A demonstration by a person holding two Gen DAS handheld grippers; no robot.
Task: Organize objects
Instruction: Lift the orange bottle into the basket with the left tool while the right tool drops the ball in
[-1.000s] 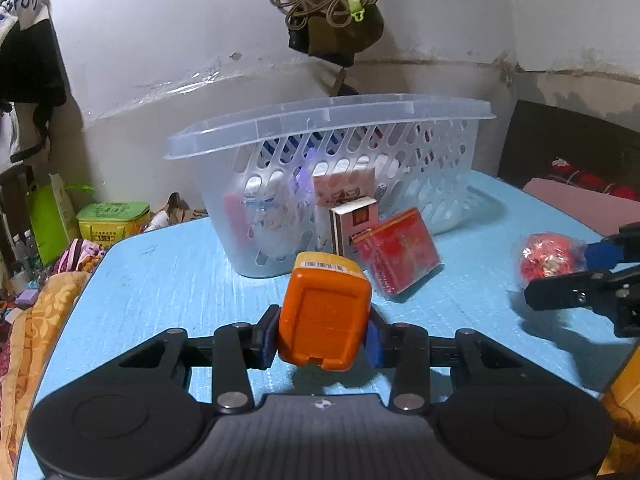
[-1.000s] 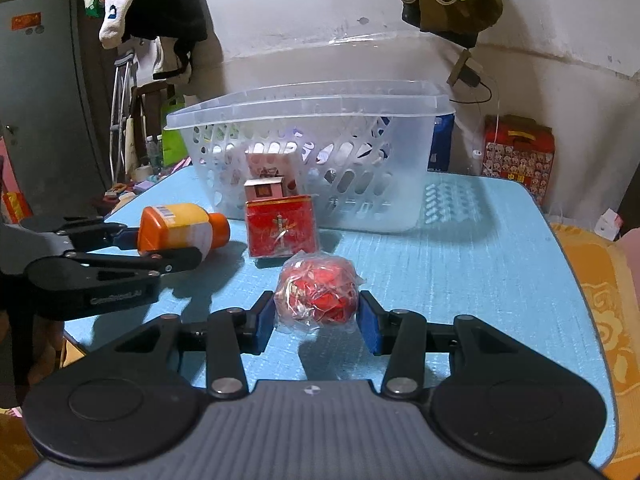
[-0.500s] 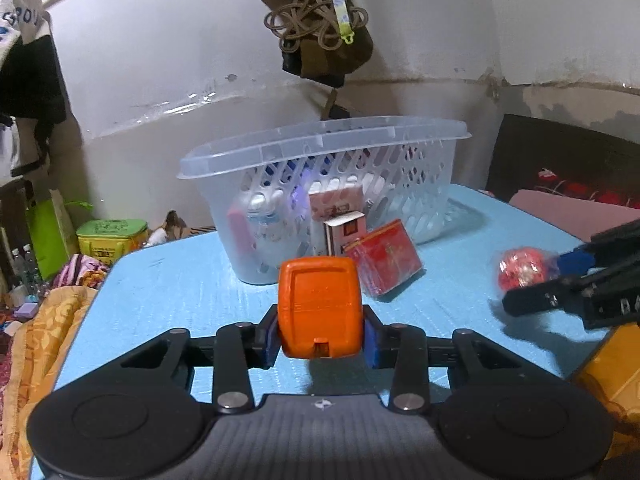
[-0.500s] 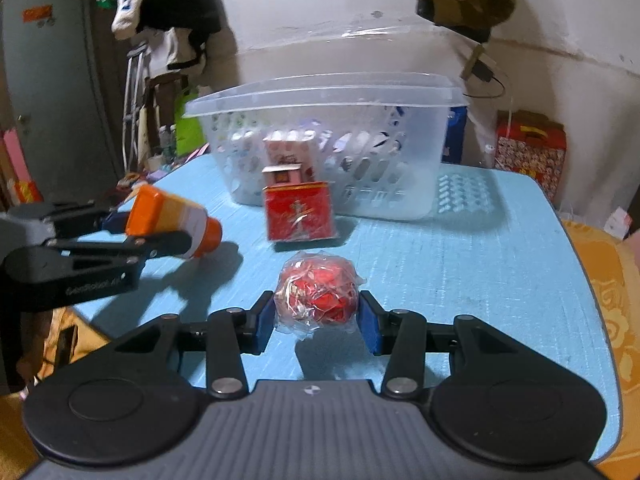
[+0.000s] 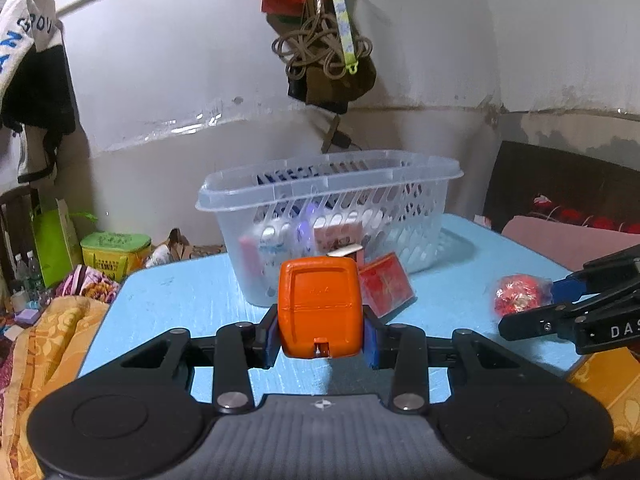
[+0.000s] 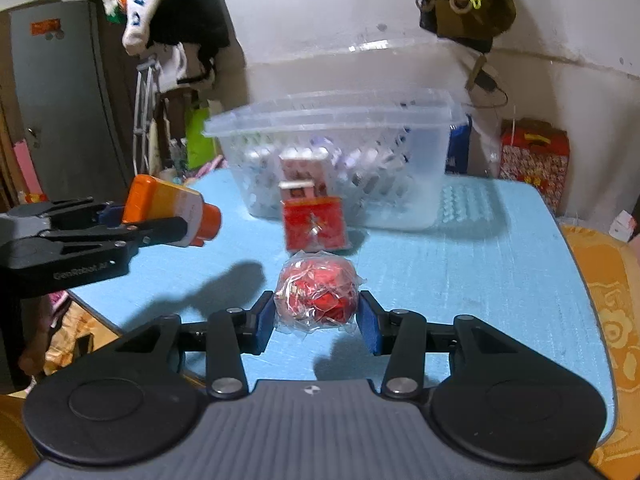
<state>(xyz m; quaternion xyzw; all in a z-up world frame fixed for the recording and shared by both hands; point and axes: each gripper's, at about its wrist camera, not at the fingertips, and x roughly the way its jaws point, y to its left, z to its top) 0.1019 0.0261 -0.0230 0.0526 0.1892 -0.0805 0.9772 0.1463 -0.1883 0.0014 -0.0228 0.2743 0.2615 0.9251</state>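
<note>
Left wrist view: an orange bottle (image 5: 320, 307) is pinched base-first between the blue pads of the left gripper (image 5: 320, 336) and is held clear of the blue table (image 5: 176, 300). Beyond it, a clear slotted basket (image 5: 332, 216) is seen standing on the table with small boxes and packets inside. A red box (image 5: 386, 289) is propped against the basket's near wall. At the right edge, the right gripper (image 5: 532, 306) is seen clamped on a red wrapped ball (image 5: 516, 294).

Right wrist view: the red wrapped ball (image 6: 317, 294), in crinkled clear film, is squeezed between the pads of the right gripper (image 6: 317, 322) above the table (image 6: 480, 272). The red box (image 6: 314, 226) is seen just beyond it, leaning against the basket (image 6: 340, 152). At the left, the orange bottle (image 6: 172, 210) is gripped on its side by the left gripper (image 6: 132, 222), its orange cap pointed toward the basket.
</note>
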